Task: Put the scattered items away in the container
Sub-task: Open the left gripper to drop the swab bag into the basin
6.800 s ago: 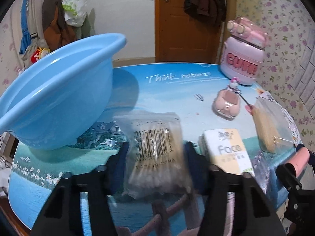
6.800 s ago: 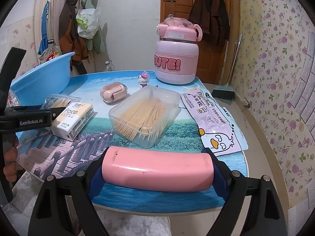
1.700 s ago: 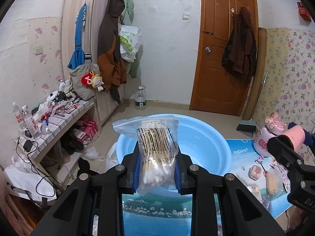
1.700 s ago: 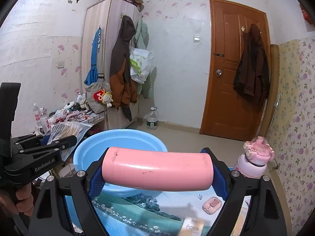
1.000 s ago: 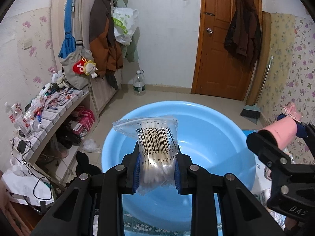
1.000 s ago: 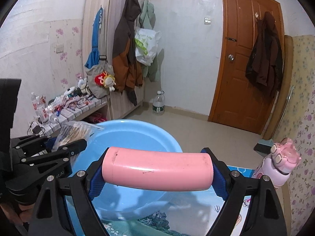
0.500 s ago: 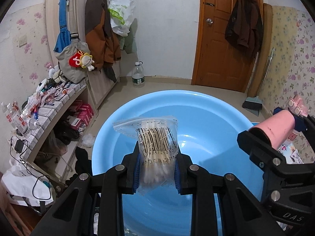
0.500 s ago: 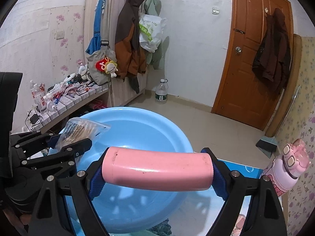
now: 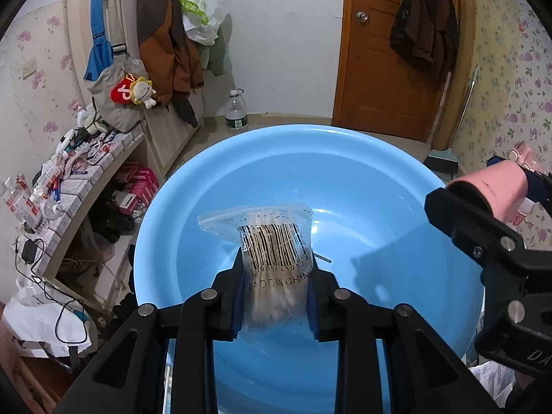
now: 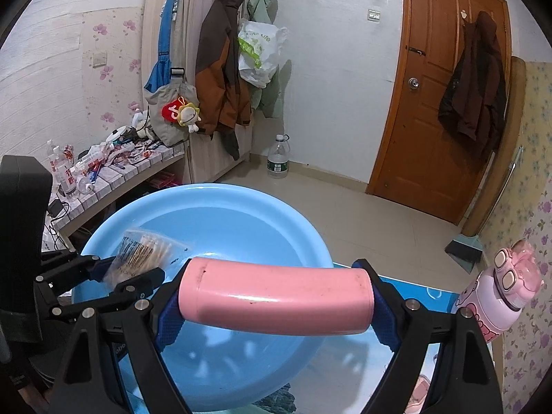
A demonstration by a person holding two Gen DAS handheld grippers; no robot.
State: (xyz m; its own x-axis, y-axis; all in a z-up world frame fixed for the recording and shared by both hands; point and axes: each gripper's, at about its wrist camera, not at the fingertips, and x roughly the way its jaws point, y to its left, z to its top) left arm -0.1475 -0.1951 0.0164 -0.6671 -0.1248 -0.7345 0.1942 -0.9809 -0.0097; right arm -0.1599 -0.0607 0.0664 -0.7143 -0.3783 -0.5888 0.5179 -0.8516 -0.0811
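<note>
A clear bag of cotton swabs [image 9: 272, 241] with a barcode stands upright between the pads of my left gripper [image 9: 276, 276], over the inside of the blue basin [image 9: 345, 179]. The left jaws are opening, with the pads still against the bag's sides. My right gripper [image 10: 276, 300] is shut lengthwise on a pink case [image 10: 276, 296] above the near side of the basin [image 10: 241, 214]. The right wrist view shows the left gripper [image 10: 134, 272] and bag [image 10: 145, 248] at the basin's left. The left wrist view shows the case [image 9: 490, 189] at the right.
The basin sits on a table [image 10: 414, 289] with a printed blue top; a pink bottle [image 10: 500, 300] stands at its right edge. Beyond are a cluttered low shelf [image 10: 103, 165], a water bottle [image 10: 277, 158] on the floor and a dustpan [image 10: 464, 246].
Both grippers have sunk closer to the basin, which now fills more of each view. The bag and the pink case stay held as before.
</note>
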